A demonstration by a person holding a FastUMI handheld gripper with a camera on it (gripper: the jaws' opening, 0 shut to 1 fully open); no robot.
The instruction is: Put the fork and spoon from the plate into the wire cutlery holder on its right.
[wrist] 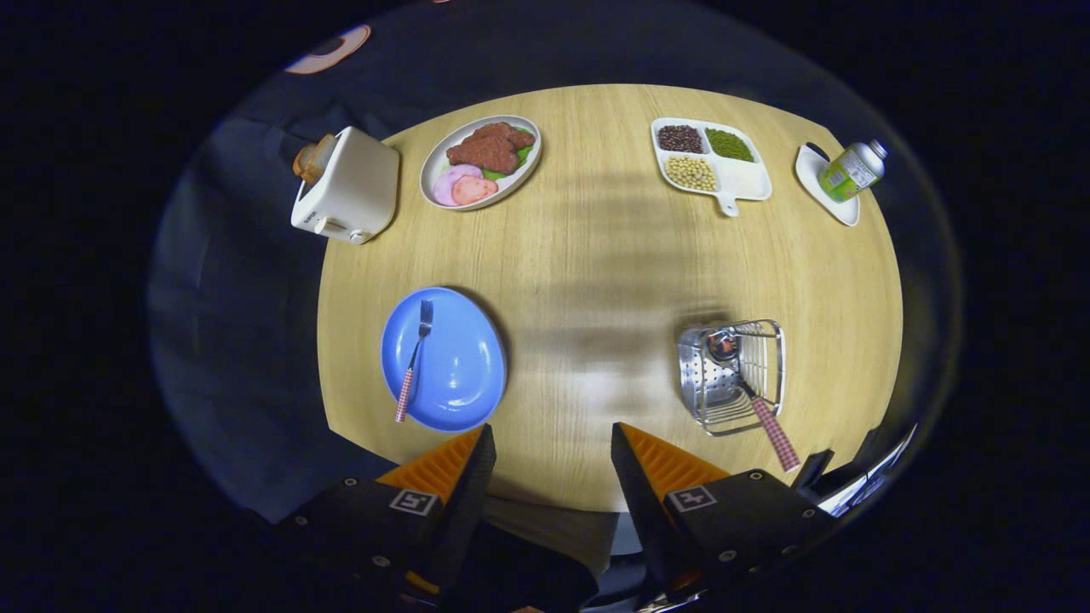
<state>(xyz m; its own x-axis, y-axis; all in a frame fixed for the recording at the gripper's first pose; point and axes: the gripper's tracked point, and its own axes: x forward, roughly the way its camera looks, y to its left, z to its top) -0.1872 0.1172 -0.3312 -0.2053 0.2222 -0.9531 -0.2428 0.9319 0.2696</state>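
Fork [415, 358] on plate [460, 375]; fingers [477, 464] apart, empty.

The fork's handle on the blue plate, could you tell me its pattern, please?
Red-and-white check on the fork handle, clearest in the gripper view.

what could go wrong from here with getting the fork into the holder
The fork lies flat on the blue plate, so the open hand-held gripper may slip off its thin handle or drag the plate along.

The spoon already leans in the wire cutlery holder with its checked handle sticking out over the rim; dropping the fork in could knock it or tip the light holder.
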